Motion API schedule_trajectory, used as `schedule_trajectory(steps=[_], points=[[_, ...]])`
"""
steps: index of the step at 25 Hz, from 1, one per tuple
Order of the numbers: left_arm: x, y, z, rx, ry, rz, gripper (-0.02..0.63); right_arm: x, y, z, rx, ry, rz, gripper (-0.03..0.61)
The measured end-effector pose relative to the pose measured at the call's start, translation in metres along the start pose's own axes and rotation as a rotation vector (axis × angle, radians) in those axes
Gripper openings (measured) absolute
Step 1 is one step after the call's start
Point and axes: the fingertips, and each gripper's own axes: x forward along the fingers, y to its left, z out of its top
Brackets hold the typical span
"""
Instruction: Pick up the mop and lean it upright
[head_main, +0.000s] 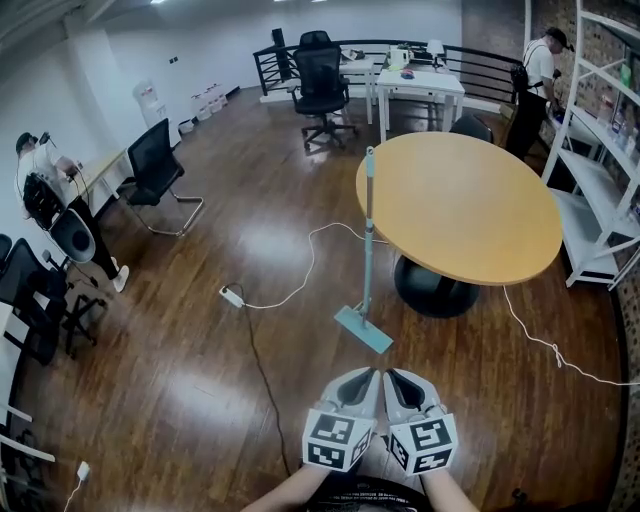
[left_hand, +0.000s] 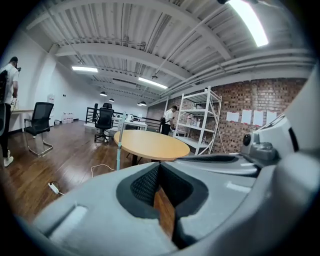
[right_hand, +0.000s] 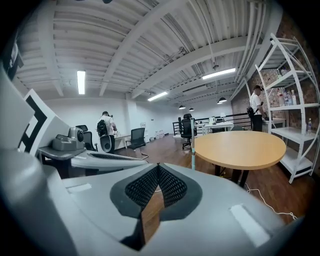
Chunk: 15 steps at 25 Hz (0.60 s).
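Teal mop (head_main: 367, 240) leans upright against rim of round table (head_main: 470, 215).

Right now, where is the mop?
In the head view's centre, the mop stands upright against the left edge of the round wooden table, its flat head resting on the floor below.

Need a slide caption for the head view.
Mop stands leaning on the round table; left tool and right tool shut, empty, side by side.

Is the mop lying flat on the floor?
No, the mop stands upright, its handle leaning against the round table edge.
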Motion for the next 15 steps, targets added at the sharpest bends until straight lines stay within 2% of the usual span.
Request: schedule_trajectory(steps=[15], points=[[0.046, 0.087, 0.045, -0.016, -0.005, -0.084, 0.003, 0.100, -0.004, 0.041, -0.011, 0.024, -0.076, 0.000]])
